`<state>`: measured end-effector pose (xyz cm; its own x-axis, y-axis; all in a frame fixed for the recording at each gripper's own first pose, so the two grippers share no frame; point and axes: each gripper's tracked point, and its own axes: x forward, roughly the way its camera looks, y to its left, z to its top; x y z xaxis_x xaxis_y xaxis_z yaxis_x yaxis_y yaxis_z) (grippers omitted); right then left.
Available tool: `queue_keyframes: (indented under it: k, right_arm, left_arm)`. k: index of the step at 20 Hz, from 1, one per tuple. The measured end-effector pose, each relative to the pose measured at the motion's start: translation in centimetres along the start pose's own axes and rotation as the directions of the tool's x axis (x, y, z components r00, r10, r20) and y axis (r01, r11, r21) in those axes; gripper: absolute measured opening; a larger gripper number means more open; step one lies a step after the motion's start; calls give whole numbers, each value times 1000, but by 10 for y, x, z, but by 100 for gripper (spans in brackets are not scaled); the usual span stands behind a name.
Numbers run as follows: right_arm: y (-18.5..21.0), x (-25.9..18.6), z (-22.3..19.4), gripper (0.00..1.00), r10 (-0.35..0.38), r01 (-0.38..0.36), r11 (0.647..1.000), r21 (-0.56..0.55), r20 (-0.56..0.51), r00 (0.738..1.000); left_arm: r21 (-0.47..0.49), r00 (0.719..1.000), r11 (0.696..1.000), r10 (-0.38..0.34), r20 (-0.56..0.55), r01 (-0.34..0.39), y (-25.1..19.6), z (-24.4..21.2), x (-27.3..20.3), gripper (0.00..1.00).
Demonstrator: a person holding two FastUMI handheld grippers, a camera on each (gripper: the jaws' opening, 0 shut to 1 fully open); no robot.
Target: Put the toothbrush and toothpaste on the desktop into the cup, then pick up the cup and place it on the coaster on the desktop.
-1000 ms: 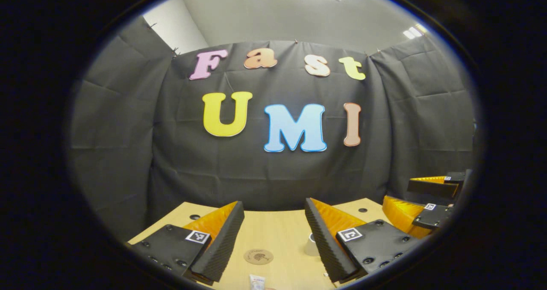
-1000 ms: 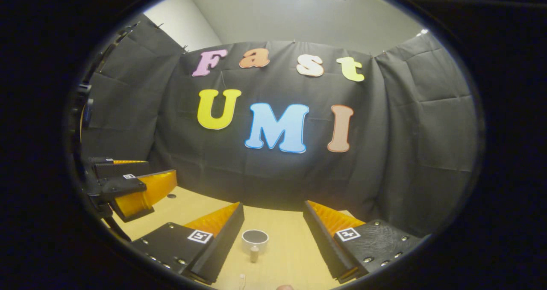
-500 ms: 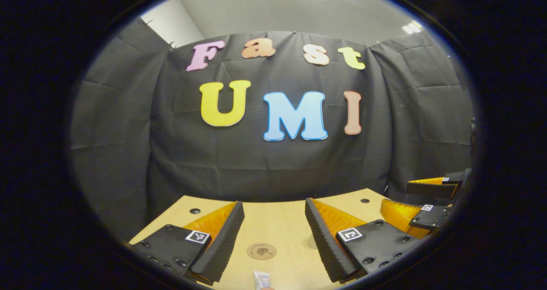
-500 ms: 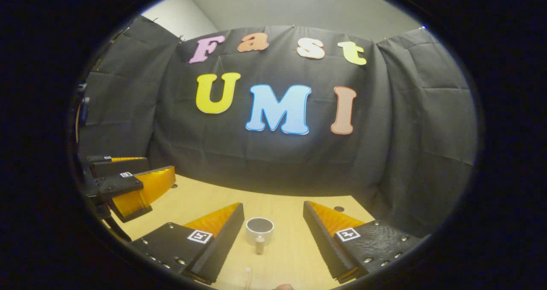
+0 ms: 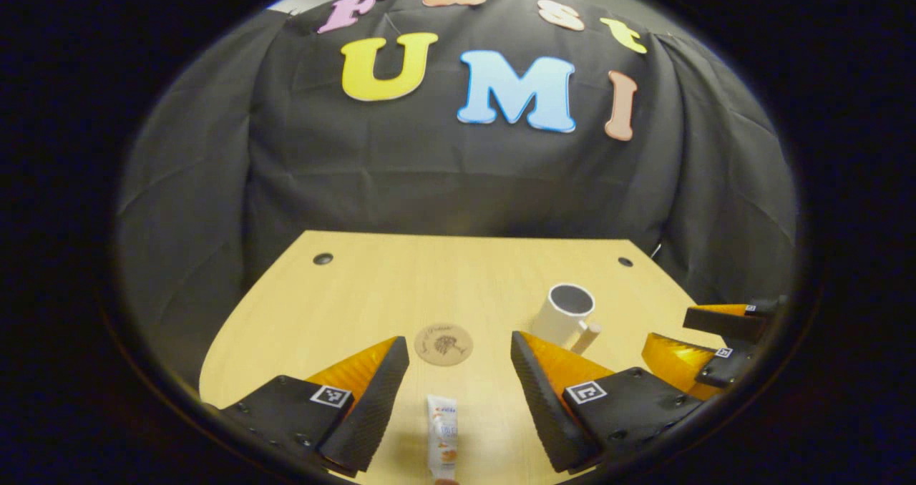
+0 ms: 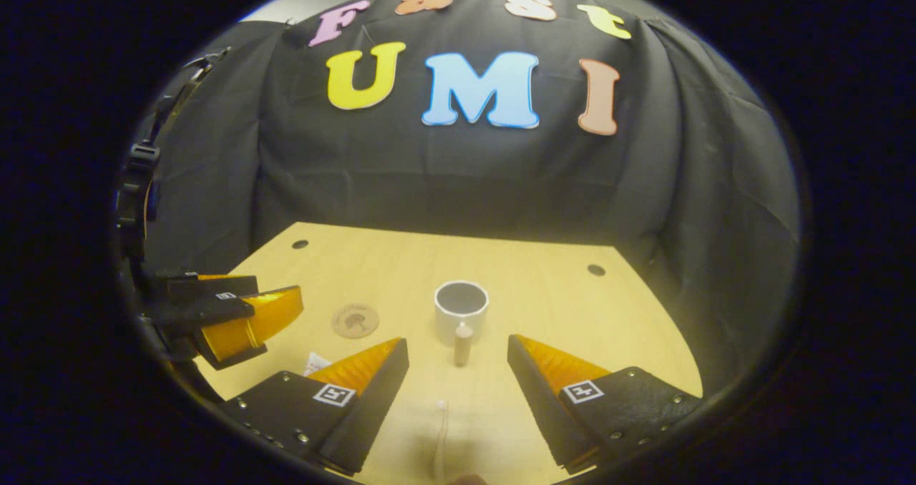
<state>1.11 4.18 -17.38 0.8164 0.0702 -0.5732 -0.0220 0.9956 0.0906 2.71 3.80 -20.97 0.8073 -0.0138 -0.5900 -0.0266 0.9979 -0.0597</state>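
Left hand-held gripper (image 5: 458, 388): jaws spread wide, nothing between the pads, poised above the near edge of the tabletop (image 5: 372, 285) and aimed at the toothpaste.

Right hand-held gripper (image 6: 458, 385): likewise wide open and empty, lined up over the toothbrush with the cup straight ahead.

Toothpaste (image 5: 443, 435): a small white tube lying flat on the wood, in the gap between the left fingers but untouched — its near end runs out of the left gripper view.

Toothbrush (image 6: 440, 438): a thin pale stick lying flat between the right fingers, blurred and partly cut off at the bottom of the right gripper view; no contact visible.

Cup (image 6: 461, 310): a white mug with a handle, upright and empty, standing on bare wood right of centre and well apart from the coaster.

Coaster (image 5: 444, 344): a round brown disc just beyond the toothpaste, nothing on it.

Done so far: nothing, as far as the frames show — both items lie outside the cup, and the cup is off the coaster.

Left to do: seemingly the whole job — grasp the tube and the brush, drop each into the cup, then carry the cup across to the coaster.

Likely step in hand: the approach to the first pick, with each gripper over its own item.
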Motion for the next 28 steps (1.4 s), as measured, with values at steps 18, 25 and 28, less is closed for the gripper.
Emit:
queue_keyframes:
  k: [18,25,28]
  right_arm:
    - [24,23,-165,93,81,-39,996,81,-627,775]
    - [24,20,-194,90,81,-32,996,80,-721,689]
    - [20,20,-199,80,33,-19,999,27,-739,673]
  left_arm:
    - [6,752,1000,-15,-659,25,23,-181,30,95]
    - [-23,697,1000,-29,-717,17,20,-207,31,95]
    - [1,698,1000,-16,-716,23,22,-208,32,93]
